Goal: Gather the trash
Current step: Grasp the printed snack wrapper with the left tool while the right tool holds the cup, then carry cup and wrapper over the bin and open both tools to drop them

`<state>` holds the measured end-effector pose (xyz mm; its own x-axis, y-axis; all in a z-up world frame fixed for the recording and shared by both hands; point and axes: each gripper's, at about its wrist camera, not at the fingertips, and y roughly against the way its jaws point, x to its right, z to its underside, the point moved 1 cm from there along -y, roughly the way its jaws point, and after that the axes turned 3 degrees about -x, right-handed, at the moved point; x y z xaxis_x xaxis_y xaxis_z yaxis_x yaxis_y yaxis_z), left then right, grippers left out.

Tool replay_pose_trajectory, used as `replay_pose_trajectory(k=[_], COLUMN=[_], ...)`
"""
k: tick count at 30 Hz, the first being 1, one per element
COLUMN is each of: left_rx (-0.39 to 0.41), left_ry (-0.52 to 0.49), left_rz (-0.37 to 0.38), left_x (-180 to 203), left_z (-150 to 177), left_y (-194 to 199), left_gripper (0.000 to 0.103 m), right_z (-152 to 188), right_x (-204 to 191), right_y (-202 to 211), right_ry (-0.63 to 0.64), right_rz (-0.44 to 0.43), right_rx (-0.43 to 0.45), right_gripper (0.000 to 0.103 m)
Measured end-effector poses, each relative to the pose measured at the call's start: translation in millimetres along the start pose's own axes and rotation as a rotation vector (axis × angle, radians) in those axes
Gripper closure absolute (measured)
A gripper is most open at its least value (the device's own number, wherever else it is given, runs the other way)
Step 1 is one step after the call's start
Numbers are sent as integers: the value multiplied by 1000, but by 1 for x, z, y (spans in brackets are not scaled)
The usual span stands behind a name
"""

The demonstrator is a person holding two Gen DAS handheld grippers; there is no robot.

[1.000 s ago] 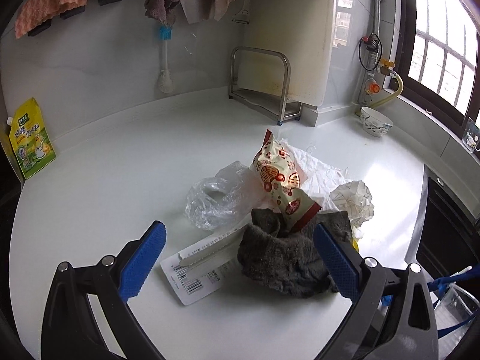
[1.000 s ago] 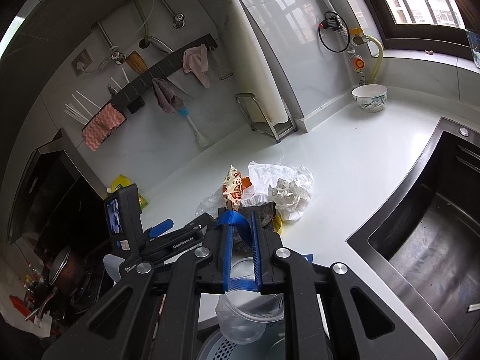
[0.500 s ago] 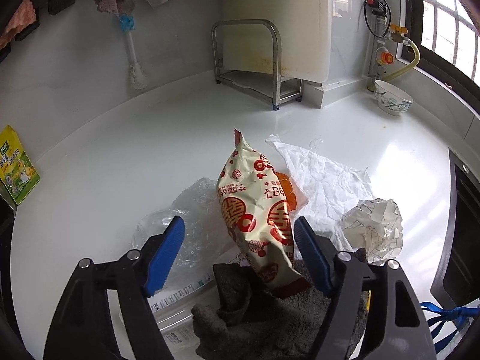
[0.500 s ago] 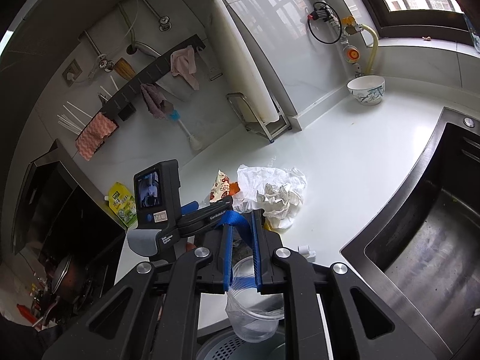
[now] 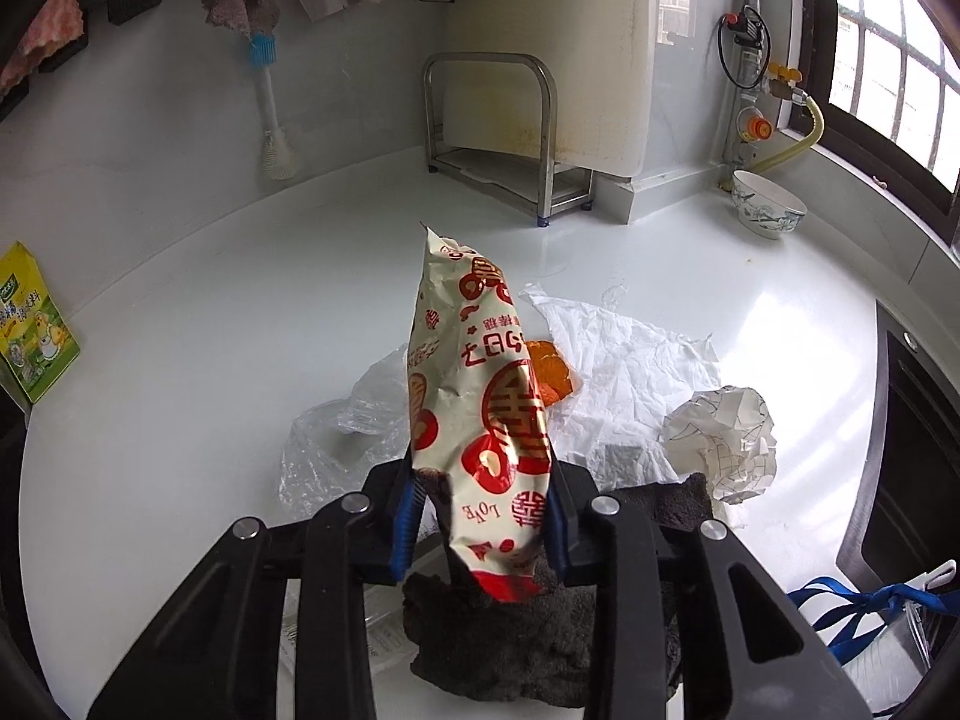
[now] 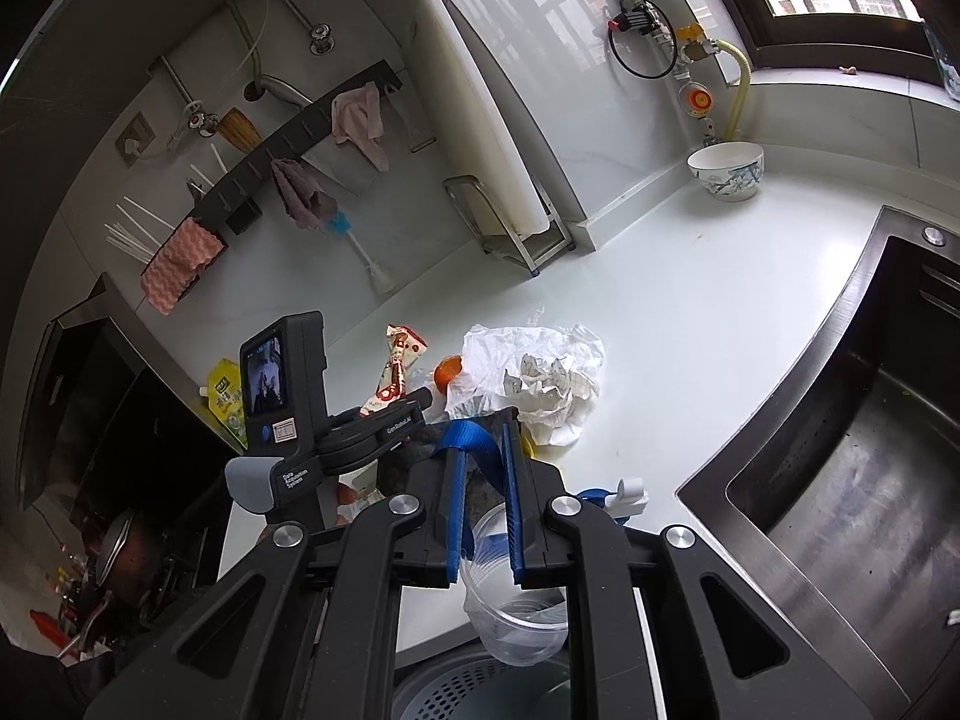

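A kitchen counter, seen from two handheld grippers. The left gripper (image 5: 483, 531) has its two blue-padded fingers clamped on the lower part of one cream and red snack wrapper (image 5: 480, 396), which stands nearly upright between them, its torn top pointing away. Under and just ahead of the fingertips lies one dark grey cloth (image 5: 516, 642), touching the wrapper's bottom end. Left of the fingers sits one crumpled clear plastic bag (image 5: 336, 444). Beyond the wrapper, a piece of orange peel (image 5: 549, 369) rests on one flattened white plastic bag (image 5: 624, 378). To the right of the fingers is one crumpled ball of lined paper (image 5: 729, 441). A flat printed package is partly hidden beneath the left gripper; its details are unclear.

The right gripper (image 6: 483, 507) is closed on a blue strap (image 6: 474, 447) looped between its fingers. Directly below its fingertips hangs one clear plastic cup (image 6: 513, 606); what holds the cup cannot be told. Ahead of it, the trash pile and the left gripper stand between it and the wall.

The white countertop (image 5: 210, 312) is glossy. At its back stand one metal rack (image 5: 510, 138) holding one white cutting board (image 5: 552, 42), one patterned bowl (image 5: 768, 210) near the window, and one yellow-green pouch (image 5: 33, 324) far left. A dark steel sink (image 6: 864, 474) lies to the right. Cloths hang on a wall rail.
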<state>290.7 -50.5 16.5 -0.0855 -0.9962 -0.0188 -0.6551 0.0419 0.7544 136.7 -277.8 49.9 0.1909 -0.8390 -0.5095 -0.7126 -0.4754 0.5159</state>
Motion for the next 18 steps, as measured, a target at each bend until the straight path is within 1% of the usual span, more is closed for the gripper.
replay_pose_trajectory(k=[5,10,18], left_rx=[33,72,95], left_ry=[4,-11,-57], left_rz=[11,20,68], left_x=[-8,-13,-13], left_z=[2,14,56], left_y=[29,65,119], left_gripper=[70,70,70], right_z=[3,7,28], right_x=[-9,-18,-35], right_y=[6,18,39], right_ry=[12,28,46], right_rz=[10,19,19], right_rx=[6,16,20], right_gripper=[92,92,92])
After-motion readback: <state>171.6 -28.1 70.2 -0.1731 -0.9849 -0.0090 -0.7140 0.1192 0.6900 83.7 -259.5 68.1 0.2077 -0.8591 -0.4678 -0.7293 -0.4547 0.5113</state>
